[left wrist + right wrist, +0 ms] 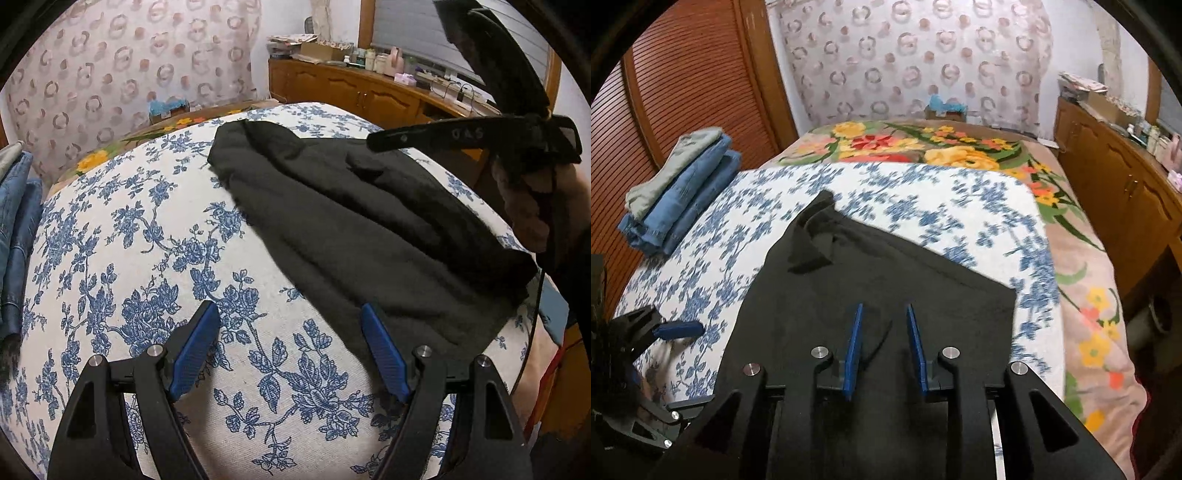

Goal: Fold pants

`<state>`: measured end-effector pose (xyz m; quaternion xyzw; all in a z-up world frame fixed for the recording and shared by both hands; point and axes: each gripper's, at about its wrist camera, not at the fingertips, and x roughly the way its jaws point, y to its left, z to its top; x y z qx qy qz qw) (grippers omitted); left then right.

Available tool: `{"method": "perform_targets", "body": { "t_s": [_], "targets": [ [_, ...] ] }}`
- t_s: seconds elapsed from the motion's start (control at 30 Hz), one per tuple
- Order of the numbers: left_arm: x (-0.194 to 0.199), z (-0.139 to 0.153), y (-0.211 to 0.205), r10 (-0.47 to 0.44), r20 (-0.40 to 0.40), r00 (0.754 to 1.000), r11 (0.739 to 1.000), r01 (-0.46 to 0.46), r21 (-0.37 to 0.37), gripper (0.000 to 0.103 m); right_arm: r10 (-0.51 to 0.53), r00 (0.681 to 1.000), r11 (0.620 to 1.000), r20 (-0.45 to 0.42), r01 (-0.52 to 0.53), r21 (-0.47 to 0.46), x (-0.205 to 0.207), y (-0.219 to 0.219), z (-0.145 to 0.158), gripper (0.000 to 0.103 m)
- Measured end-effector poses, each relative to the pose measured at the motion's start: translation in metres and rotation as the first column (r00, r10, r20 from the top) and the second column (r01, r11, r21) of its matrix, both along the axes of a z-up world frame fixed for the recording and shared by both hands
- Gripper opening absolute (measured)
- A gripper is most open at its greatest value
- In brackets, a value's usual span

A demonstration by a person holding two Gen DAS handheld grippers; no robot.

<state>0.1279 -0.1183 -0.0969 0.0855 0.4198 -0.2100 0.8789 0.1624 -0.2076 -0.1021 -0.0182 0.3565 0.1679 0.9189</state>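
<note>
Black pants (354, 229) lie folded on a white cloth with blue flowers (140, 258); they also show in the right wrist view (886, 273), with one corner turned up at the far left. My left gripper (290, 325) is open and empty, just above the cloth at the pants' near left edge. Its right finger (382, 352) overlaps the pants' edge. My right gripper (884, 321) is open with a narrow gap, hovering above the middle of the pants, holding nothing. The left gripper shows at the left in the right wrist view (679, 330).
A stack of folded jeans and a grey garment (679, 188) sits on the cloth's far left edge. A floral blanket (945, 147) covers the bed beyond. A wooden cabinet (1123, 192) runs along the right, a slatted wooden door (676, 74) on the left.
</note>
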Motion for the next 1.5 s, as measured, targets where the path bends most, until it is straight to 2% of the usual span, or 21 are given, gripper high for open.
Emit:
{"method": "perform_targets", "body": {
  "t_s": [0.2, 0.43, 0.53, 0.77, 1.1, 1.33, 1.5],
  "targets": [
    [-0.001, 0.000, 0.000, 0.002, 0.002, 1.000, 1.000, -0.002, -0.001, 0.080, 0.043, 0.998, 0.999, -0.046, -0.043, -0.011, 0.012, 0.015, -0.009, 0.026],
    [-0.001, 0.000, 0.000, 0.002, 0.001, 1.000, 1.000, -0.002, -0.002, 0.080, 0.016, 0.995, 0.998, -0.101, -0.021, -0.052, 0.030, 0.016, -0.019, 0.026],
    [0.000, 0.000, 0.000, 0.002, 0.001, 1.000, 1.000, -0.002, -0.002, 0.080, 0.034, 0.994, 0.999, -0.102, -0.038, -0.035, 0.031, 0.013, -0.018, 0.009],
    [0.000, 0.000, 0.000, 0.003, 0.001, 1.000, 1.000, -0.003, -0.004, 0.080, 0.002, 1.000, 1.000, 0.017, -0.002, 0.006, 0.020, -0.005, 0.005, 0.004],
    [-0.002, 0.002, 0.012, 0.040, 0.001, 0.999, 0.998, -0.039, -0.052, 0.080, -0.070, 0.986, 0.996, 0.153, 0.077, -0.038, 0.006, -0.024, 0.016, 0.003],
    [-0.003, 0.001, 0.010, 0.041, 0.006, 0.999, 0.998, -0.040, -0.039, 0.080, -0.122, 0.978, 0.988, 0.171, 0.136, -0.076, 0.006, -0.028, 0.012, 0.003],
    [-0.003, 0.001, 0.009, 0.041, 0.008, 0.999, 0.999, -0.040, -0.030, 0.080, -0.184, 0.973, 0.975, 0.136, 0.199, -0.103, 0.020, -0.035, 0.004, 0.003]
  ]
}}
